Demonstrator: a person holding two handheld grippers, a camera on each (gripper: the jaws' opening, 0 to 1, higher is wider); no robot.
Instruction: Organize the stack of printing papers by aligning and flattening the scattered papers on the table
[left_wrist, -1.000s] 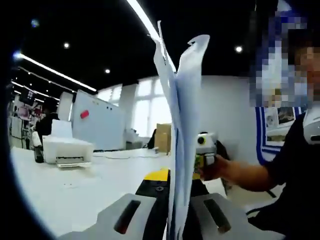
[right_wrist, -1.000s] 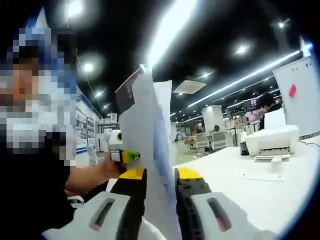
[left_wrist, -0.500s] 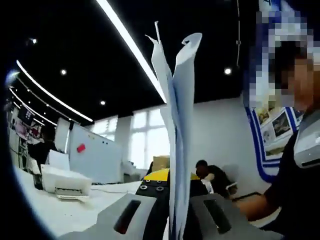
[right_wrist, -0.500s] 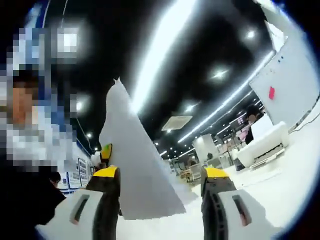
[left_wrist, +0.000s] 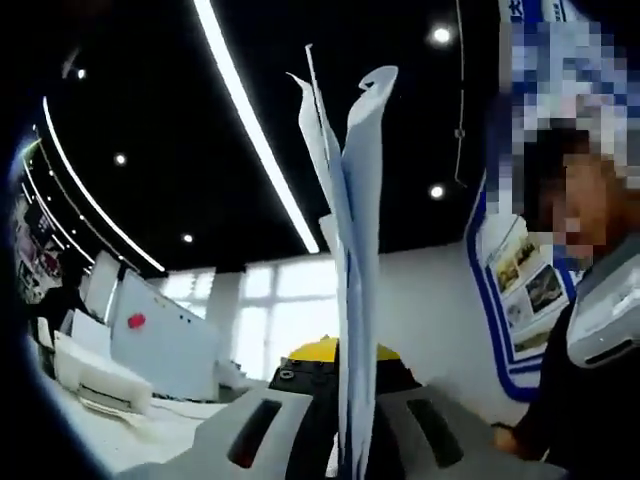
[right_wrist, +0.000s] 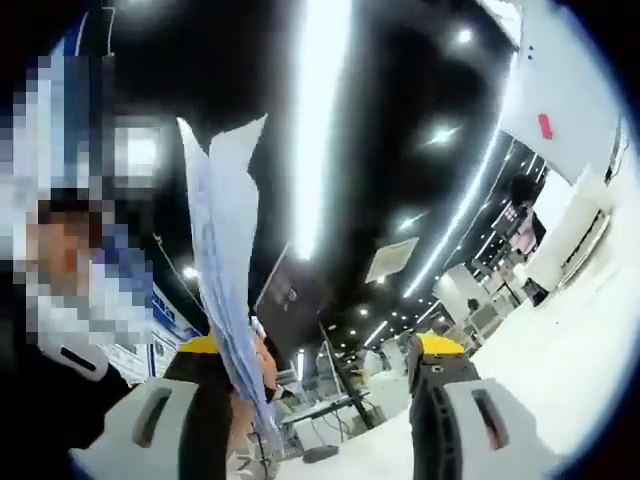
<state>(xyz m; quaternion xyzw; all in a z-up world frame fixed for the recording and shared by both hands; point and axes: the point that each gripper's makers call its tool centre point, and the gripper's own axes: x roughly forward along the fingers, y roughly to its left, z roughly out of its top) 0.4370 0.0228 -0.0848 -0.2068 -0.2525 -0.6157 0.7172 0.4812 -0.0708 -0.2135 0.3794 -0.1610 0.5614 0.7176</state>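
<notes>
The stack of white printing papers (left_wrist: 347, 250) stands upright and edge-on in the left gripper view, its top corners curling apart. My left gripper (left_wrist: 345, 372) is shut on its lower edge. In the right gripper view the same papers (right_wrist: 228, 250) rise edge-on, just inside the left jaw. My right gripper (right_wrist: 320, 352) is open wide, with nothing pinched between its yellow-tipped jaws. A hand (right_wrist: 262, 362) shows behind the papers there.
Both views tilt up at a dark ceiling with long light strips. A white printer (left_wrist: 88, 375) and a whiteboard (left_wrist: 160, 340) stand at the left on the white table (right_wrist: 560, 375). The person's dark sleeve (left_wrist: 565, 400) is close on the right.
My right gripper has opened and let go of the papers, which now sit by its left jaw. The left gripper keeps its hold. Both views have tilted further up toward the ceiling.
</notes>
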